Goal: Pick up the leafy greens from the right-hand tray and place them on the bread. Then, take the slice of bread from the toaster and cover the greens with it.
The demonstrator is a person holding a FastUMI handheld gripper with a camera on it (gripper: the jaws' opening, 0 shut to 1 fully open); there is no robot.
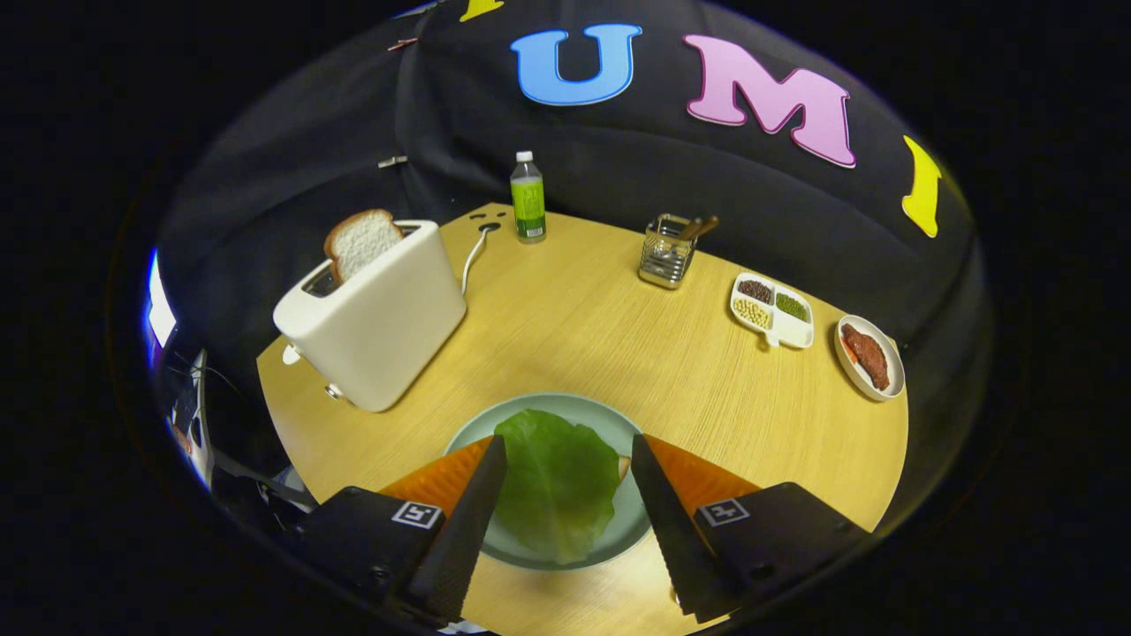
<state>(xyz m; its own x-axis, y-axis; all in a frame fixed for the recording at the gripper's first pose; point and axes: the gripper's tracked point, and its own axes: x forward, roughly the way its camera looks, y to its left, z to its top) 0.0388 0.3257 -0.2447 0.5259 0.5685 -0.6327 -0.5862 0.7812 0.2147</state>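
A lettuce leaf (pixel 558 484) lies on a plate (pixel 565 408) at the table's (pixel 618 336) near edge, between the gripper's (pixel 565 452) spread fingers. A toaster (pixel 371 318) holding a bread slice (pixel 362 242) stands at the left edge; a bottle (pixel 527 196) stands at the far edge.

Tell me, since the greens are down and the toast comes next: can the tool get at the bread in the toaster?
Probably yes: the tool is open, and the bread slice stands clear above the toaster.

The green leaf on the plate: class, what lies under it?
A sliver of bread peeks out from under the leaf on the plate; the rest is covered. The open gripper hangs above, fingers either side.
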